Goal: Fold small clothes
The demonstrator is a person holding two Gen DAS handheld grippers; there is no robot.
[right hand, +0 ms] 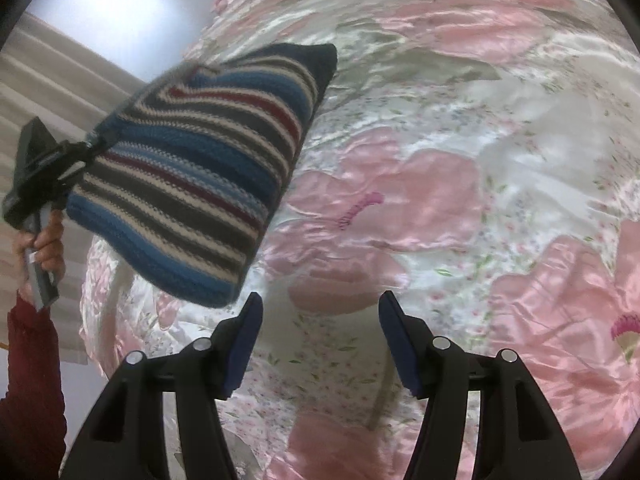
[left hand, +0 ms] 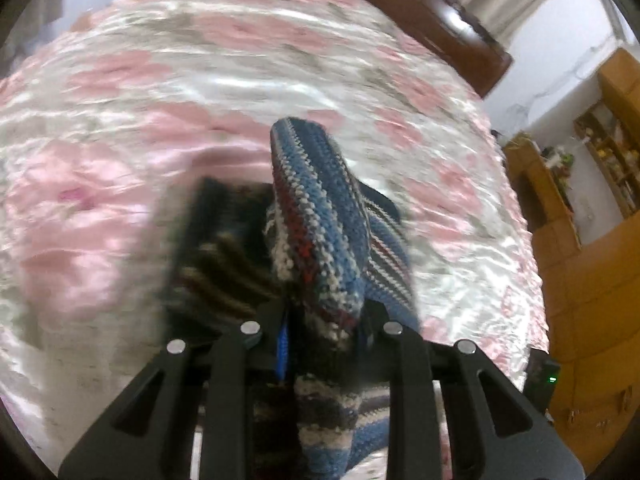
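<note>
A striped knitted garment (right hand: 192, 168) in blue, grey, white and dark red hangs in the air above the bed, folded into a flat slab. My left gripper (right hand: 96, 144) is shut on its corner; a hand (right hand: 44, 240) in a dark red sleeve holds that gripper. In the left wrist view the same garment (left hand: 316, 216) bulges up between the shut fingers of my left gripper (left hand: 324, 328) and hides the pads. My right gripper (right hand: 320, 316) stands open below and to the right of the garment, with nothing between its blue pads, over the bedspread.
A satin bedspread (right hand: 440, 200) with pink flowers covers the bed. A brown wooden headboard (left hand: 440, 20) borders its far edge. Wooden shelves and cabinets (left hand: 592, 208) stand to the right of the bed. A pale curtain (right hand: 48, 88) hangs at the left.
</note>
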